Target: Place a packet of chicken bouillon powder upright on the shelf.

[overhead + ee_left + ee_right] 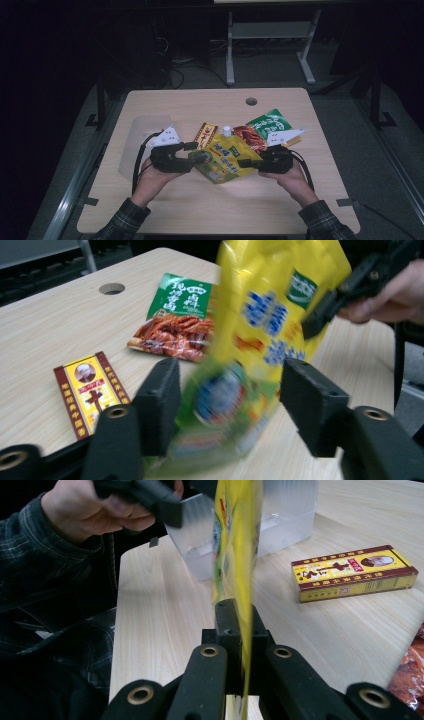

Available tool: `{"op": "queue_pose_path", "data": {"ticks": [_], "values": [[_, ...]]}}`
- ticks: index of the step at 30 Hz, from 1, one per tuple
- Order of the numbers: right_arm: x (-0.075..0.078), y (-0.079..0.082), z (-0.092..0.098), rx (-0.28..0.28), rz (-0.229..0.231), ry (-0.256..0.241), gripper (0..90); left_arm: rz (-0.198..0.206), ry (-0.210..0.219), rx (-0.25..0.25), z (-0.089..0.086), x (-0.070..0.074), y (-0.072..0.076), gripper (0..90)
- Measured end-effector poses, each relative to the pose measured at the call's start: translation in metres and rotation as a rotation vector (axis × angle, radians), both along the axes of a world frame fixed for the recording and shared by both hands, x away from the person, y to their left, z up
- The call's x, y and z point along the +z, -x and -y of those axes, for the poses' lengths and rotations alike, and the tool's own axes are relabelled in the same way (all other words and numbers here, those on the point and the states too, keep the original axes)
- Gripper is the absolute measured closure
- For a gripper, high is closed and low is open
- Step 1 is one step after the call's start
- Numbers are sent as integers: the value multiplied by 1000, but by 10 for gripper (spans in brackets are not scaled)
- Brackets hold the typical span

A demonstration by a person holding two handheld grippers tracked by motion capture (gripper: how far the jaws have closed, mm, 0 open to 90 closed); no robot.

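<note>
A yellow spouted pouch hangs lifted above the table's middle, between both grippers. My right gripper is shut on one edge of the pouch, which rises edge-on from its jaws. My left gripper is open, with its jaws wide apart on either side of the pouch's blurred green lower end. In the high view the left gripper meets the pouch from the left and the right gripper from the right.
A red and yellow box lies flat behind the pouch. A green and red snack packet lies at the back right. A clear plastic container stands at the left. A cable hole sits near the table's far edge.
</note>
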State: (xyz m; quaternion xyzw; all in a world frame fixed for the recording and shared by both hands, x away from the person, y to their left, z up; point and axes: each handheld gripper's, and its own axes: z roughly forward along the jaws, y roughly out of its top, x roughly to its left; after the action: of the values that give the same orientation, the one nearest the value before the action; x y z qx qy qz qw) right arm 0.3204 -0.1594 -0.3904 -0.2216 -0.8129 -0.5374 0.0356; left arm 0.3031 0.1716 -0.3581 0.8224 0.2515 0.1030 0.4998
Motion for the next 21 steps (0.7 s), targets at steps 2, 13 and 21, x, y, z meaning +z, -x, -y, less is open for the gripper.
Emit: {"op": "queue_pose_path", "data": {"ticks": [2, 13, 21], "values": [[2, -1, -1, -1, 8, 2, 900, 2, -7, -3, -1, -2, 5, 341], [17, -10, -7, -1, 13, 29, 900, -58, -66, -75, 0, -35, 34, 228], [25, -18, -17, 6, 21, 35, 900, -84, -97, -114, 3, -61, 52, 204]]}}
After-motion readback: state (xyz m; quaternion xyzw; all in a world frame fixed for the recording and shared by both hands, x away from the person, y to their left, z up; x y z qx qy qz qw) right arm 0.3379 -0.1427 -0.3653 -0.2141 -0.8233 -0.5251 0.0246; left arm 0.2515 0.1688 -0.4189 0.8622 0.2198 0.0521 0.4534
